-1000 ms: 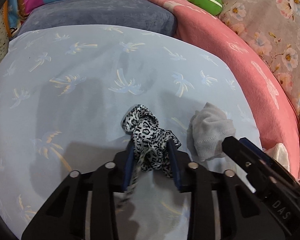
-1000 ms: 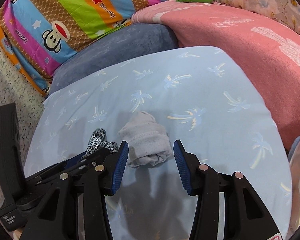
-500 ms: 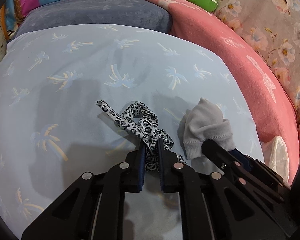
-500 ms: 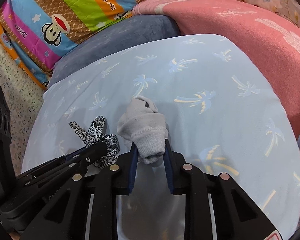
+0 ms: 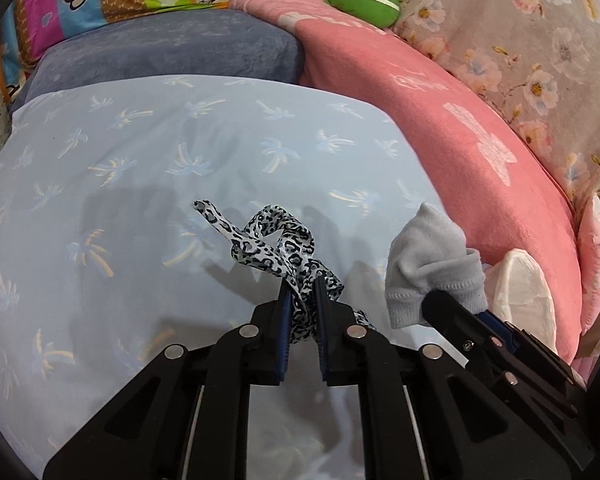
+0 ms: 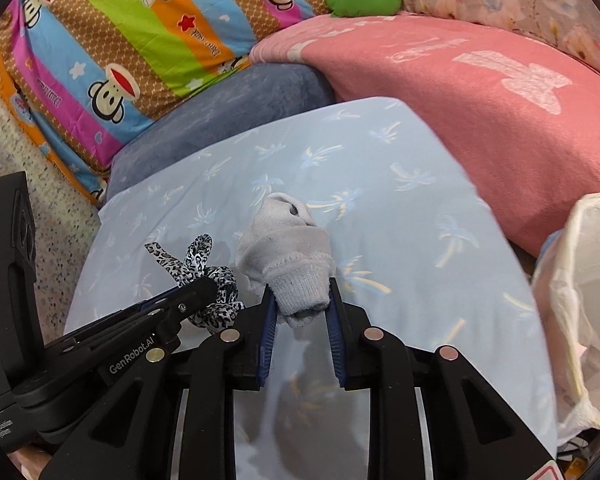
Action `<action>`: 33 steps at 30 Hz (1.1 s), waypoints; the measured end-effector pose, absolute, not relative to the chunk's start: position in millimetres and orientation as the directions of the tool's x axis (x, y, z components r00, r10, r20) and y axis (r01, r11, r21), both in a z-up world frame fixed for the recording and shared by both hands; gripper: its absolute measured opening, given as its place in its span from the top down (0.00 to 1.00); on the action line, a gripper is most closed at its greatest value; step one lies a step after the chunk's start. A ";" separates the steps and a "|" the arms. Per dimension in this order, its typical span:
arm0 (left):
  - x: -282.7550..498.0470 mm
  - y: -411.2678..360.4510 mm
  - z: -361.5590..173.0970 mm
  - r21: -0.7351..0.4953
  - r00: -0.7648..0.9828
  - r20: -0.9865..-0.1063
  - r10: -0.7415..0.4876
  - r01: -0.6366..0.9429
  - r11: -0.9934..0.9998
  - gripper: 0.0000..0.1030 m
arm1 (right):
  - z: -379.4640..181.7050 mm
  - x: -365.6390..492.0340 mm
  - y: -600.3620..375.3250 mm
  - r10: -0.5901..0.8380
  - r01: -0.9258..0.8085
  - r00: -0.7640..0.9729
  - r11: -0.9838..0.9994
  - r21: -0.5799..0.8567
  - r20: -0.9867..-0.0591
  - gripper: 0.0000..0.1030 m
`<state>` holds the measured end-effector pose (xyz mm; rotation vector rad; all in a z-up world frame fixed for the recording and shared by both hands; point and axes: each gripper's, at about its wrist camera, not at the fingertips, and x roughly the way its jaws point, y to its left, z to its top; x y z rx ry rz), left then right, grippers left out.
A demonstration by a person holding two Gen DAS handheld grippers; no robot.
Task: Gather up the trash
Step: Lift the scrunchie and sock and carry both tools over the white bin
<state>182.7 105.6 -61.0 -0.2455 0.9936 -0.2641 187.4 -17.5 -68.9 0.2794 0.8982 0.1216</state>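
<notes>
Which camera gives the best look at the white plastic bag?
The right wrist view: the white plastic bag shows large at the right edge, its mouth open. The left wrist view shows only a small part of it behind the grey sock.

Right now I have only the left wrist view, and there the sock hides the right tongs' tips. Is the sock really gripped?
Observer: Yes. In the right wrist view the right tongs have just been closing, and both blue pads now press on the sock's cuff.
Reviewer: I see only a sliver of something white on the right. What is it?
Observer: A white bag. Its mouth looks open, and it stands just off the right edge of the sheet.
</notes>
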 end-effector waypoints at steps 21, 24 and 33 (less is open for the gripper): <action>125.3 -13.9 -7.4 -0.226 0.547 -0.738 -0.396 0.352 0.908 0.89 | -6.9 89.2 -133.2 0.103 0.140 0.751 0.941 0.310 -0.652 0.78; 120.0 -30.7 -4.5 -0.215 0.542 -0.736 -0.406 0.381 0.899 0.89 | -5.1 77.8 -151.6 0.079 0.167 0.759 0.936 0.311 -0.646 0.78; 109.4 -82.6 -1.3 -0.182 0.510 -0.740 -0.438 0.474 0.861 0.89 | -7.5 53.0 -203.0 0.022 0.250 0.774 0.908 0.337 -0.633 0.78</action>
